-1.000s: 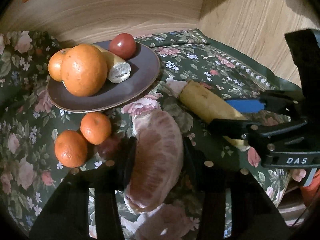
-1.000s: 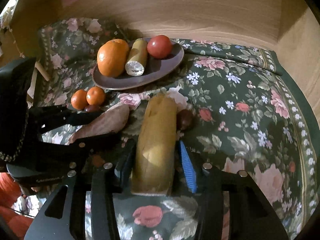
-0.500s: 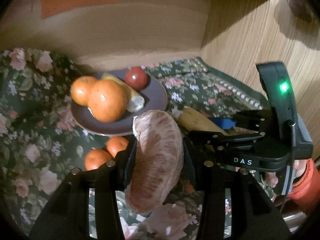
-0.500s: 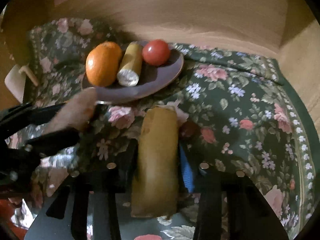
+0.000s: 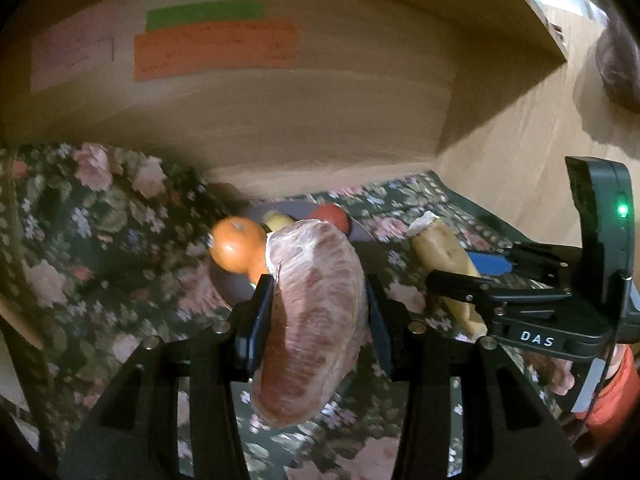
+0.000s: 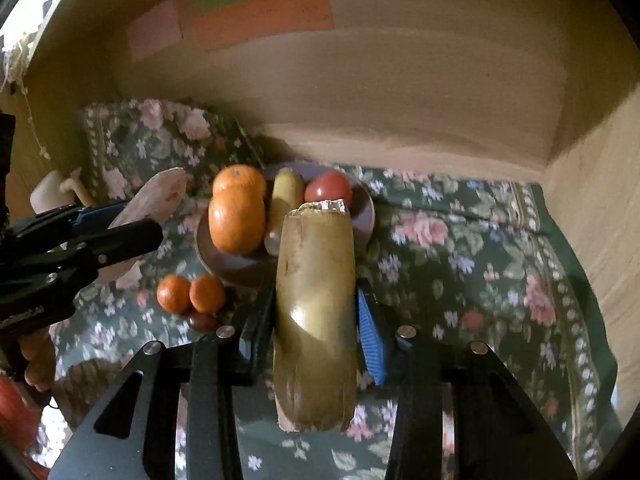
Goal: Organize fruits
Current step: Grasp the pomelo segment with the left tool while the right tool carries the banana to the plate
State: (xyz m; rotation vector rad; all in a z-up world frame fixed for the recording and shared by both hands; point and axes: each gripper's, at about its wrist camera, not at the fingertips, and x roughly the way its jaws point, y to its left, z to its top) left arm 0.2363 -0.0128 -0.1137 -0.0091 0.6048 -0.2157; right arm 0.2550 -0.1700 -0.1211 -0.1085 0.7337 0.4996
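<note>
My left gripper (image 5: 318,300) is shut on a peeled pink pomelo segment (image 5: 312,320) and holds it in the air, left of the plate; the segment also shows in the right wrist view (image 6: 154,204). My right gripper (image 6: 316,312) is shut on a yellow-brown banana piece (image 6: 316,312), lifted just in front of the plate; the piece also shows in the left wrist view (image 5: 444,256). The dark plate (image 6: 224,264) holds two oranges (image 6: 237,220), a second banana piece (image 6: 284,200) and a red tomato (image 6: 329,189).
Two small tangerines (image 6: 190,294) and a dark red fruit (image 6: 202,321) lie on the floral cloth (image 6: 480,264) in front of the plate. Wooden walls (image 6: 400,92) close the back and right. Coloured paper notes (image 6: 260,16) hang on the back wall.
Both grippers have risen off the cloth, each carrying its fruit. The views now look more level toward the back wall, and the plate appears farther and lower.
</note>
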